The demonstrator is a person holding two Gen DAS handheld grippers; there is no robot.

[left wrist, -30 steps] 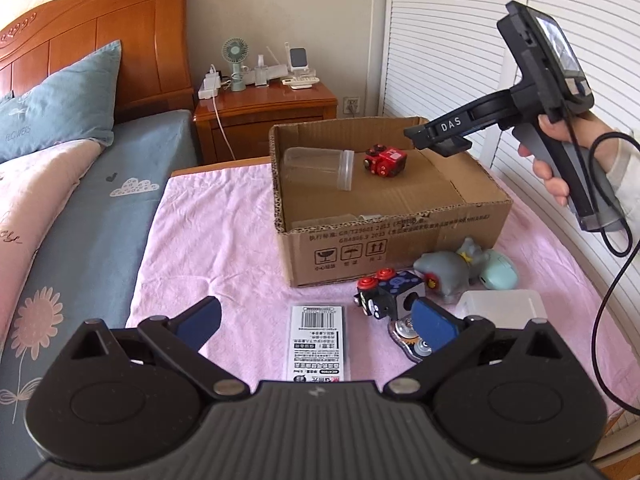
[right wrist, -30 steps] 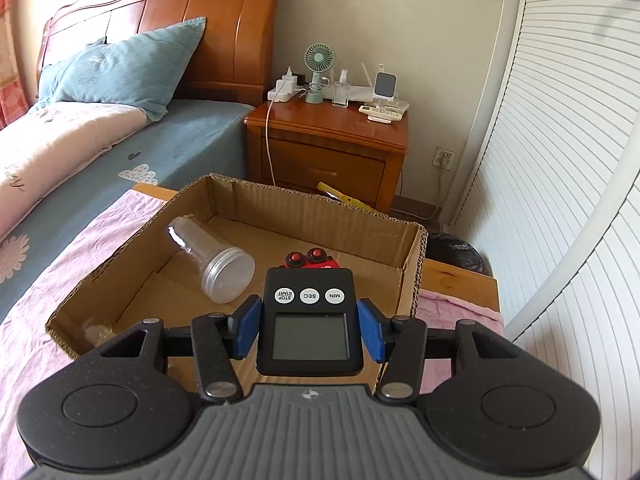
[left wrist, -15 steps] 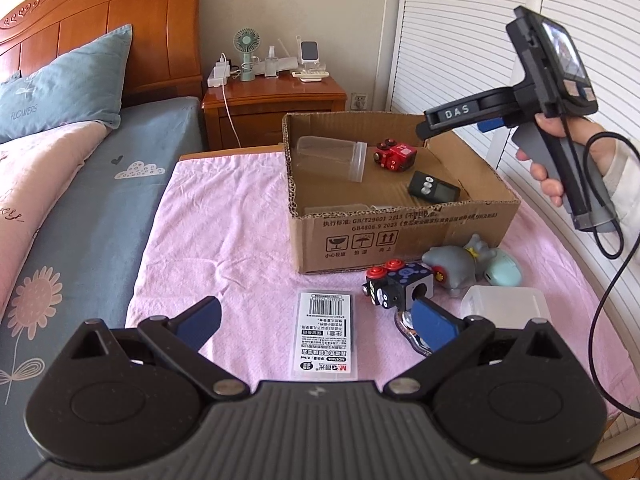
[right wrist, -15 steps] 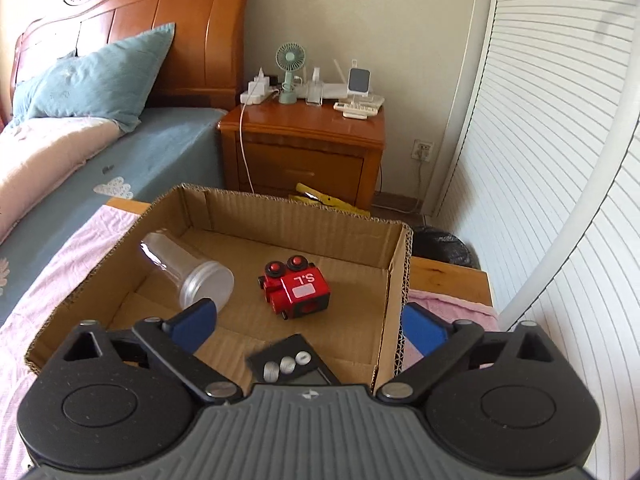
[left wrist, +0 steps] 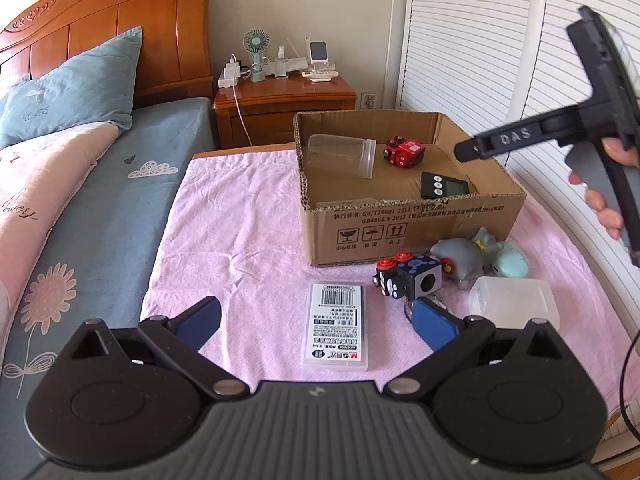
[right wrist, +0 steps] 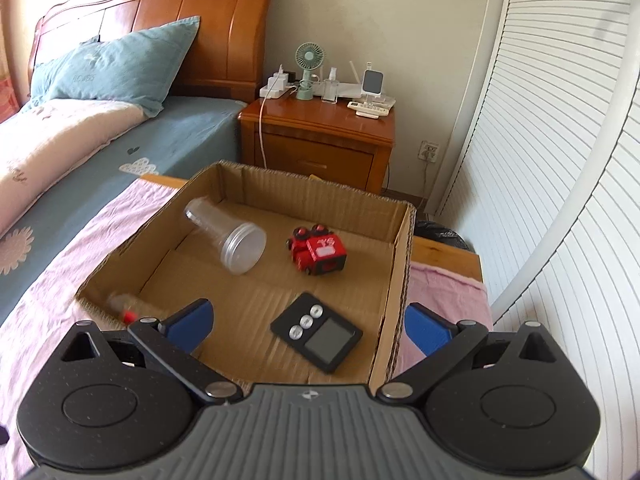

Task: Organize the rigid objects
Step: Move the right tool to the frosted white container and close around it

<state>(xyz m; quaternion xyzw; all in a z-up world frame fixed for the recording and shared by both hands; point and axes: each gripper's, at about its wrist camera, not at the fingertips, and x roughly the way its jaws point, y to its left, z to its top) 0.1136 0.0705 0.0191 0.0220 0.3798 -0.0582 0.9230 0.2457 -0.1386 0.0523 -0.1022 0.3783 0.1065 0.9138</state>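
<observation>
A second ago the black digital timer [right wrist: 317, 332] sat clamped between the right gripper's blue pads; now it lies flat on the floor of the brown cardboard box [right wrist: 394, 276], near the right wall, screen up, with its three silver buttons toward the box's middle. The right gripper [right wrist: 306, 326] has drawn back and up, jaws spread wide and empty, its left pad over the box's near corner and its right pad outside the right wall. From the left wrist view it shows as a black handle [left wrist: 592, 128] held in a hand [left wrist: 600, 196] above the box's right side.

Also in the box: a clear plastic jar [right wrist: 228, 236] lying on its side toward the back left, and a small red toy car [right wrist: 318, 255] beside it, apart from the timer. Something small and blurred with a red spot lies by the near-left corner; what it is cannot be told.

The left gripper [left wrist: 316, 322] hangs low over the pink cloth [left wrist: 240, 240], jaws apart, holding nothing. Between its pads lies a flat white labelled case [left wrist: 336, 326]. In front of the box stand a black cube toy with red knobs [left wrist: 408, 276], a grey soft animal toy [left wrist: 464, 256], a pale green round thing [left wrist: 510, 258] and a translucent white plastic box [left wrist: 514, 300].
</observation>
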